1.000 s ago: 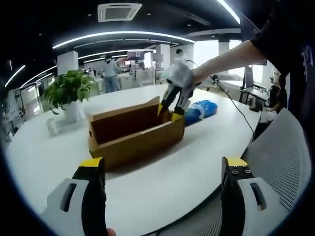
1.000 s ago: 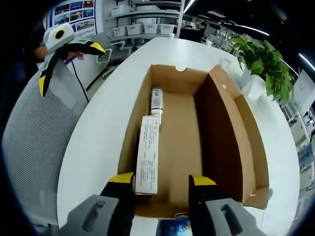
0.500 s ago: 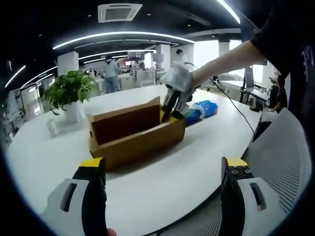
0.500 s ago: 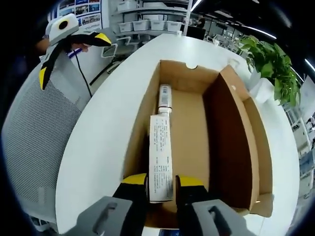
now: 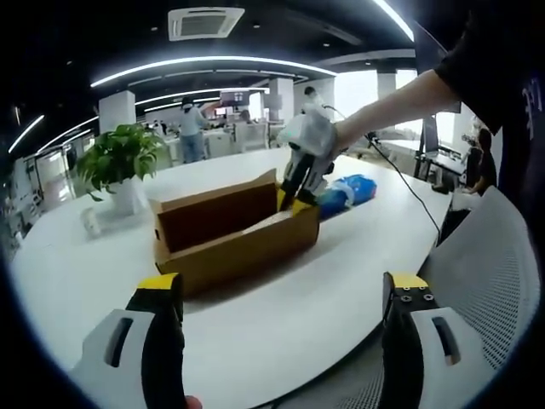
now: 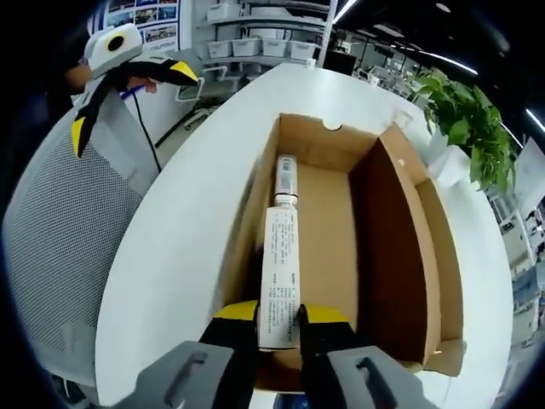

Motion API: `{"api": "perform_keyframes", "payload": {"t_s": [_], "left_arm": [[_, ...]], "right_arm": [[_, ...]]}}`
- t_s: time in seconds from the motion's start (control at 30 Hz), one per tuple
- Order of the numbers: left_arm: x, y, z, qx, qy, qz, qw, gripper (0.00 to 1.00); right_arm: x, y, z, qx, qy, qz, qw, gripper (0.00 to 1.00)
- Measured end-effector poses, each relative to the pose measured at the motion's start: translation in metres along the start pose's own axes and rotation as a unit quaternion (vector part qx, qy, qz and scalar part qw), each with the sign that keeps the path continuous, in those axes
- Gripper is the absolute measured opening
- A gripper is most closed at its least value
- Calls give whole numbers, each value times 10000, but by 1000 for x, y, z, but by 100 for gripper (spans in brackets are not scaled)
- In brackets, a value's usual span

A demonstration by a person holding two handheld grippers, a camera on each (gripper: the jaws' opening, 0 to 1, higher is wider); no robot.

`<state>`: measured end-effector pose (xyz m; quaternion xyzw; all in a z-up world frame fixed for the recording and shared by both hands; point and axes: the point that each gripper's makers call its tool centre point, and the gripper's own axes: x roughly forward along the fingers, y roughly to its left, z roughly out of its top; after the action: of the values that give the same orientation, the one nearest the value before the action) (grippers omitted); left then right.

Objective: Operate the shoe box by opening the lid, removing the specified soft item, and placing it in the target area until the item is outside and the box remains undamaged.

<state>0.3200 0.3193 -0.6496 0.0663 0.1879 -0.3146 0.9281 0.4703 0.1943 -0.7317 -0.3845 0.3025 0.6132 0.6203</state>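
Step in hand: lifting the tube (image 6: 279,271) out of the box (image 6: 400,256). Advice: raise it straight up along the near wall, clear of the cardboard edge, keeping the squeeze light so the soft body does not buckle; then carry it to the table (image 6: 183,204).

Right gripper (image 6: 278,312): jaws nearly together, pinching the tube's near end. The tube lies inside the box, running toward 12 o'clock along the left wall.

Left gripper (image 5: 281,285): jaws wide apart, holding nothing, above the table, well short of the box.

Blue bundle (image 5: 347,191): on the table at 3 o'clock of the box.
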Motion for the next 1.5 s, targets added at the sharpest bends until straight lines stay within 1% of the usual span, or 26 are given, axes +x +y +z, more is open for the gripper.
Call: {"api": "perform_keyframes", "payload": {"t_s": [0.17, 0.27, 1.07, 1.3, 1.5], "left_arm": [[0, 0, 1, -1, -23, 3, 10000, 97], [0, 1, 1, -7, -33, 9, 10000, 97], [-1, 0, 3, -11, -96, 4, 10000, 98], [0, -1, 3, 6, -79, -31, 10000, 97], [0, -2, 3, 8, -86, -44, 10000, 97]], "right_arm": [[-8, -6, 5, -49, -96, -178, 9998, 13], [-14, -8, 8, -53, -139, -216, 9997, 13], [-76, -35, 24, 63, -608, -710, 9956, 13], [-92, -38, 24, 15, -642, -805, 9947, 13], [-106, -41, 19, -6, -628, -879, 9941, 13]]}}
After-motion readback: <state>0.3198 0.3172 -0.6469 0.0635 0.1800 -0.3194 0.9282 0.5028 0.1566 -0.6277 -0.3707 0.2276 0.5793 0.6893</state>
